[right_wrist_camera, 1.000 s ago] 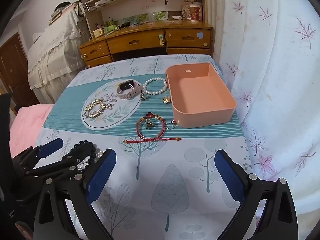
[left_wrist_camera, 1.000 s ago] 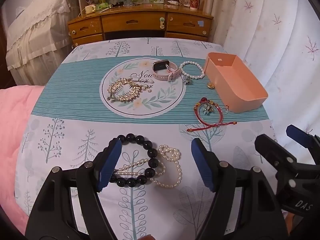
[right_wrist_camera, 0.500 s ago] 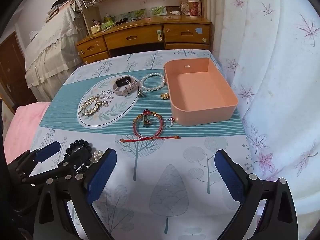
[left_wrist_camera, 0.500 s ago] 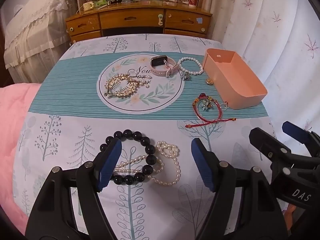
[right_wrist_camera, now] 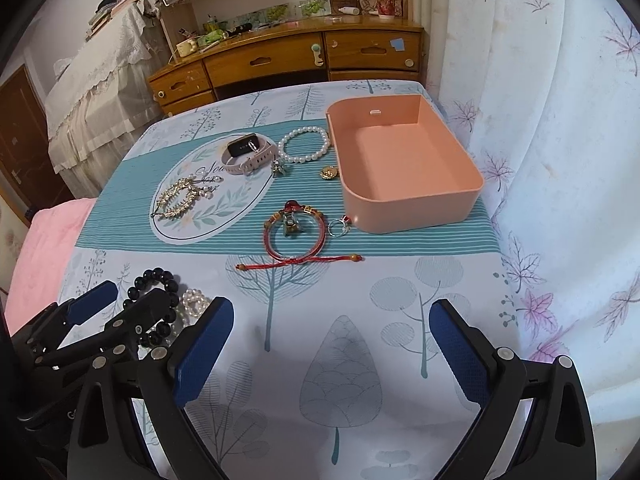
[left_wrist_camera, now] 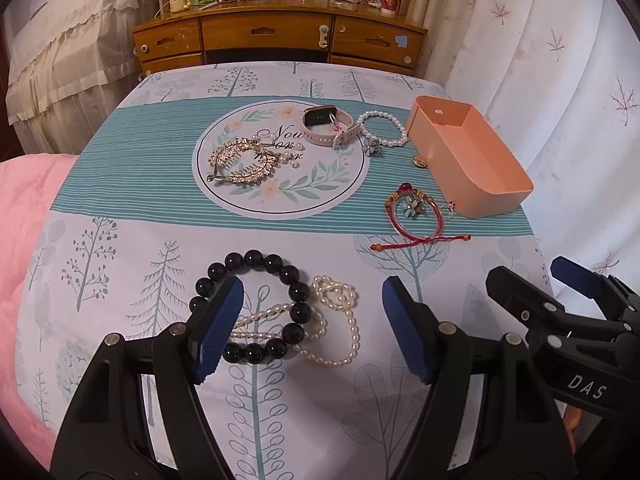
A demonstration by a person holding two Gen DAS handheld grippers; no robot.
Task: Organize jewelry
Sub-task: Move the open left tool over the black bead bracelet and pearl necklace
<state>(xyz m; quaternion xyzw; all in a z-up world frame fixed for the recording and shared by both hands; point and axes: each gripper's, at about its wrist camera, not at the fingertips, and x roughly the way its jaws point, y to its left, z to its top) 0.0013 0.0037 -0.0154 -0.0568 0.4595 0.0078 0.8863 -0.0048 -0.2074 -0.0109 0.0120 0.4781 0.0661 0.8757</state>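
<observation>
An empty peach box (right_wrist_camera: 404, 168) (left_wrist_camera: 472, 160) stands at the table's right. Beside it lie a red cord bracelet (right_wrist_camera: 294, 236) (left_wrist_camera: 416, 216), a ring (right_wrist_camera: 340, 227), a gold pendant (right_wrist_camera: 330, 172), a white pearl bracelet (right_wrist_camera: 306, 145) (left_wrist_camera: 384, 130), a pink watch (right_wrist_camera: 248, 154) (left_wrist_camera: 326, 130) and a gold hair comb (left_wrist_camera: 244, 162) (right_wrist_camera: 178, 196). A black bead bracelet (left_wrist_camera: 256, 306) (right_wrist_camera: 154, 280) lies on a pearl necklace (left_wrist_camera: 332, 328). My left gripper (left_wrist_camera: 312, 330) is open just above them. My right gripper (right_wrist_camera: 328, 350) is open over bare cloth.
A tree-print cloth with a teal runner (left_wrist_camera: 132, 184) covers the table. A pink blanket (left_wrist_camera: 24, 216) lies at the left edge. A wooden dresser (left_wrist_camera: 280, 38) stands behind the table and a white curtain (right_wrist_camera: 560, 120) hangs at the right.
Both grippers have drawn back slightly toward the table's near edge, still open. The jewelry has not moved.
</observation>
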